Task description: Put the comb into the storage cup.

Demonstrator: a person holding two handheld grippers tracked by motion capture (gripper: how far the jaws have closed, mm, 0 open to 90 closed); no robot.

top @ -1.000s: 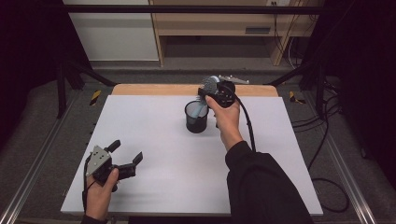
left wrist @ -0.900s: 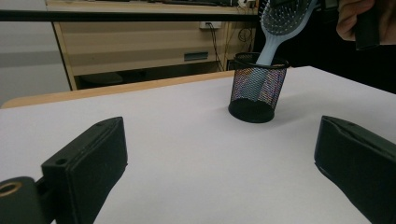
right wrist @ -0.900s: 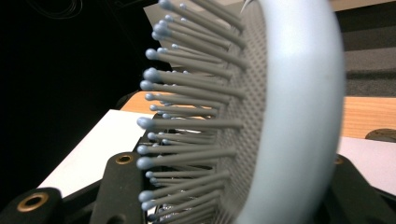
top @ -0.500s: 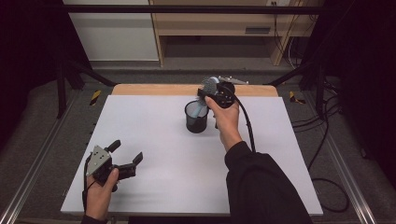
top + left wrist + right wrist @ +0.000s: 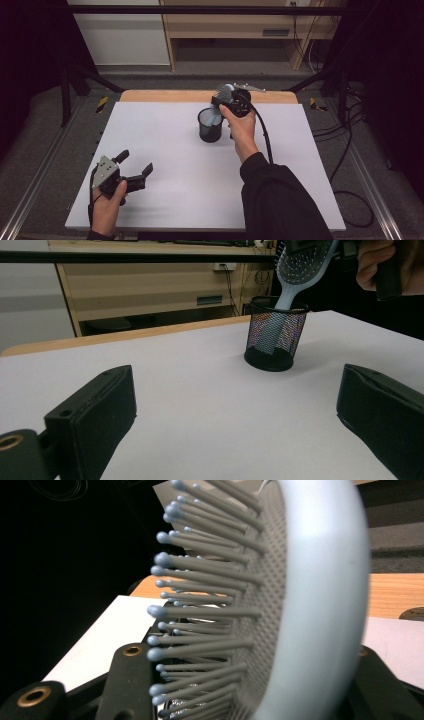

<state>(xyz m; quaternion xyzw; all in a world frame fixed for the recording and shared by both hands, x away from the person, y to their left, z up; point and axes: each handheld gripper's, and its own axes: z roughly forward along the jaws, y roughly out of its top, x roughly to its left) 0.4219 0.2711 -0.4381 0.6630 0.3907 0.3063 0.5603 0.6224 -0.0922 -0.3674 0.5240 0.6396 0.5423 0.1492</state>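
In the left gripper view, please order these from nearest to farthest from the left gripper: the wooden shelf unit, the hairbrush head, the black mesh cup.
1. The black mesh cup, on the white table, ahead and to the right.
2. The hairbrush head, above the cup, leaning away, held by the right gripper.
3. The wooden shelf unit, beyond the table's far edge.

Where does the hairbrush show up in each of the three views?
High view: hairbrush top centre, head in the right gripper, handle down in the mesh cup.
Left gripper view: top right, rising from the cup.
Right gripper view: close up, centre to right.
Shared landmark: the white table.
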